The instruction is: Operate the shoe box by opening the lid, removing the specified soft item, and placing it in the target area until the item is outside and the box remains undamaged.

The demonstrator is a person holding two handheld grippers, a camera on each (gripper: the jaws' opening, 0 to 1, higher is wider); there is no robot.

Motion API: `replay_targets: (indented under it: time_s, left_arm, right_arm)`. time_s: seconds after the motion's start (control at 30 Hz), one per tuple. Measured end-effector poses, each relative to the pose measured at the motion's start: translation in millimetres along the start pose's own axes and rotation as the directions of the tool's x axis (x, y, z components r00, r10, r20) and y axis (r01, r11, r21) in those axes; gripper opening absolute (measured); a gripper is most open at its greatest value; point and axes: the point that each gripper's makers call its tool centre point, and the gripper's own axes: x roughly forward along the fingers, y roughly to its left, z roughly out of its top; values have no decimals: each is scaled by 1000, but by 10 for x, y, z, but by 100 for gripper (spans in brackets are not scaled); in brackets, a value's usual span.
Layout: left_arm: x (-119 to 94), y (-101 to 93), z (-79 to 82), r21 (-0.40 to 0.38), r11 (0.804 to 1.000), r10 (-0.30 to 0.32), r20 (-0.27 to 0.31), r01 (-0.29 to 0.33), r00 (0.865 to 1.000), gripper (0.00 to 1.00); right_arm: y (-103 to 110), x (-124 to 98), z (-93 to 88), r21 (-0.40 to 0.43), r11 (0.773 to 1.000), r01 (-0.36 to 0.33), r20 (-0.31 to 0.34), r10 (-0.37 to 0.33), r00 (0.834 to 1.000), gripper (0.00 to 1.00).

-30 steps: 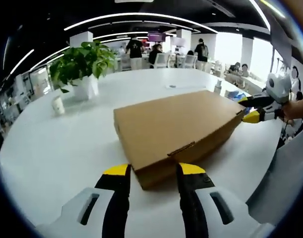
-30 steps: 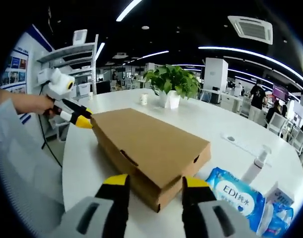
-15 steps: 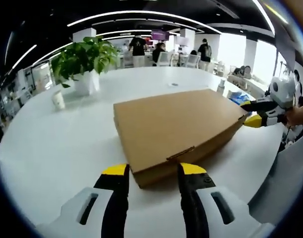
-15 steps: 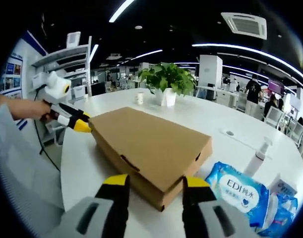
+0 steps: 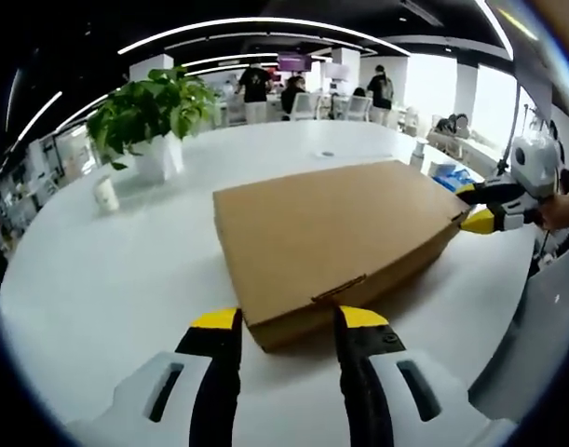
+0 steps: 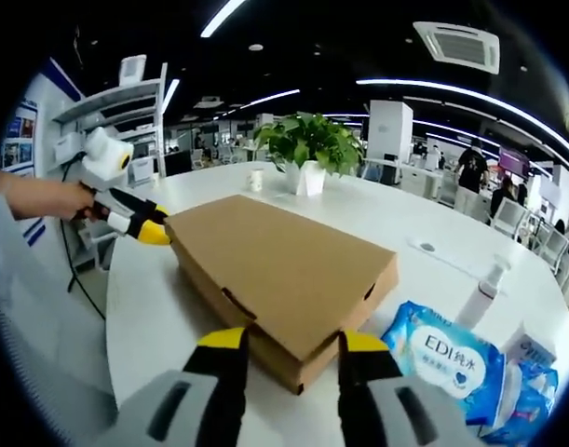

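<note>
At the near corner of the shoe box [image 5: 335, 237] in the left gripper view, the left gripper [image 5: 288, 318] is wide and holds nothing. The closed box lies flat on the white counter [image 5: 116, 270].

In the right gripper view, the right gripper [image 6: 284, 339] sits wide at another corner of the box. Both should lift the lid gently and evenly.

The box [image 5: 335, 242] lay shut on the table [image 5: 107, 279], in the middle. The plant [image 5: 149, 116] stood at ten o'clock, the cup [image 5: 108, 196] just beside it at nine. In the right gripper view, the wipes pack [image 6: 447, 358] lay at four o'clock, the bottle [image 6: 480, 293] behind it.
</note>
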Motion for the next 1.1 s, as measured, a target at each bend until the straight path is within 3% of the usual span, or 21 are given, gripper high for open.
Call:
replay_targets:
  time_s: [0.63,1.1]
  left_arm:
    - [314,222,257,66,997,-41,-21,43,999,41]
    - [500,260,408,50,997,-50,-19,51,999,41]
  right_arm:
    - [-166,211,126,37,998,46,-4,-46,999,35]
    - [-382,359,204,34,997,64,-26,-63,998,35]
